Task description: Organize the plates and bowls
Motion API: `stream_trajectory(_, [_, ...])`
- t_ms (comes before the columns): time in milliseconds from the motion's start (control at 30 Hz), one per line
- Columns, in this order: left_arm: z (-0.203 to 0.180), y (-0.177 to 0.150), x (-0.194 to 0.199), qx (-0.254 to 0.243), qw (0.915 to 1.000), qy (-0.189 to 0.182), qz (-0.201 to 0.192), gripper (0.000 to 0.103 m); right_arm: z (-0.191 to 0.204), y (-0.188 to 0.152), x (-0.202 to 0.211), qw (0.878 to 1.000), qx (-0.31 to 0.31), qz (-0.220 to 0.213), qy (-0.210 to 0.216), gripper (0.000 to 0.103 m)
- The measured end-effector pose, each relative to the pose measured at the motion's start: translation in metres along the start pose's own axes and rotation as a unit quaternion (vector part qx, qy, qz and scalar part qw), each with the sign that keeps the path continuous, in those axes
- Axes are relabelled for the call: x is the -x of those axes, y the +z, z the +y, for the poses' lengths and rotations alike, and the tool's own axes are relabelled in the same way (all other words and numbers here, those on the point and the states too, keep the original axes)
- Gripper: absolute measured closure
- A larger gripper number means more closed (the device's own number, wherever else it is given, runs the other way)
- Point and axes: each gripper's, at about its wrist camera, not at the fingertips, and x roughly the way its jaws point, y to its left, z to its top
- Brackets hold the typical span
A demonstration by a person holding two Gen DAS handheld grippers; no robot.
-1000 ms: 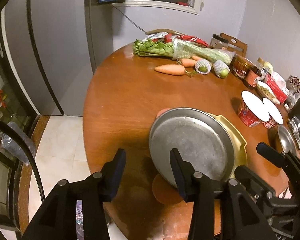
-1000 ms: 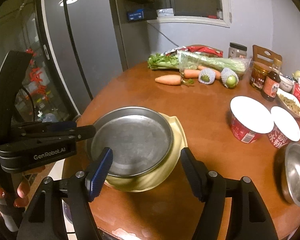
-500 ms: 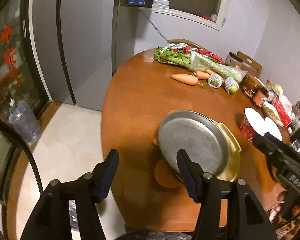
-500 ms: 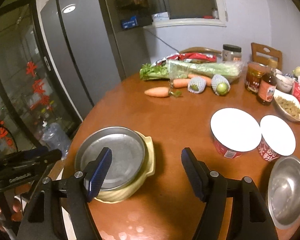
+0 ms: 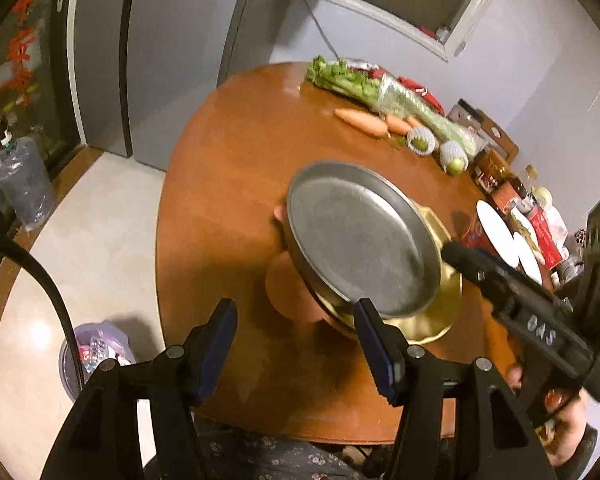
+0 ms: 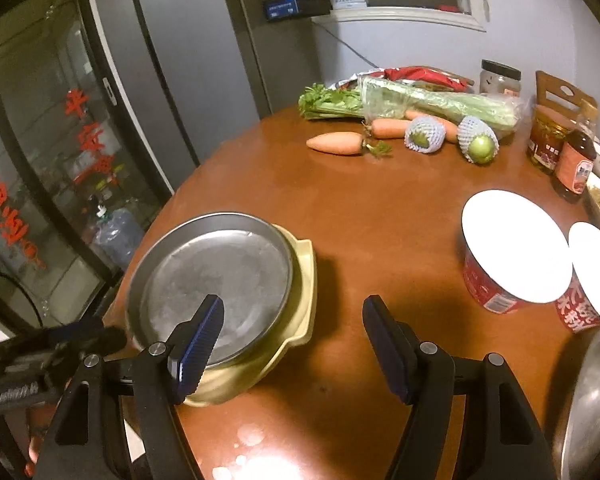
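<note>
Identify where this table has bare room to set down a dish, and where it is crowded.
Bare wood lies between the round metal plate on its yellow dish, the orange carrots and the red instant-noodle cups. The wooden table's far and right edges are crowded with vegetables, jars and a steel bowl.

The table (image 6: 380,208) is glossy brown wood that mirrors the lamps. On it the pan (image 6: 220,276) is dull grey metal, scuffed and matt inside, resting in a smooth pale-yellow dish (image 6: 300,304) with a soft glazed sheen. The steel bowl (image 6: 592,400) is brighter, polished metal. Both cups (image 6: 512,256) have matt white paper lids. Foam netting wraps the fruit (image 6: 424,136); clear plastic film covers the celery (image 6: 440,102). The fingers' pads (image 6: 198,348) are ribbed blue rubber on matt black plastic
</note>
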Motion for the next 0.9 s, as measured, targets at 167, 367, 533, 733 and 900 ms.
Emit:
stream_trajectory(167, [0.004,0.0,-0.007,0.023,0.9996,-0.015,0.007,0.042,-0.004,0.008,-0.013,1.0,0.0,0.006,-0.001,0.03])
stream_trajectory(367, [0.004,0.005,-0.008,0.045,0.9981,-0.041,0.004,0.042,-0.003,0.013,-0.036,1.0,0.001,0.029,0.004,0.03])
stream_trajectory(533, [0.004,0.008,-0.017,0.057,0.9972,-0.048,0.01,0.041,-0.008,0.012,-0.047,0.999,-0.007,0.04,0.01,0.03])
stream_trajectory(733, [0.007,0.014,-0.025,0.068,0.9962,-0.052,0.013,0.04,-0.006,0.01,-0.056,0.999,-0.002,0.051,0.016,0.029])
stream_trajectory(900, [0.003,0.017,-0.04,0.055,0.9969,-0.049,0.027,0.04,-0.005,0.007,-0.056,0.999,-0.003,0.042,0.022,0.037])
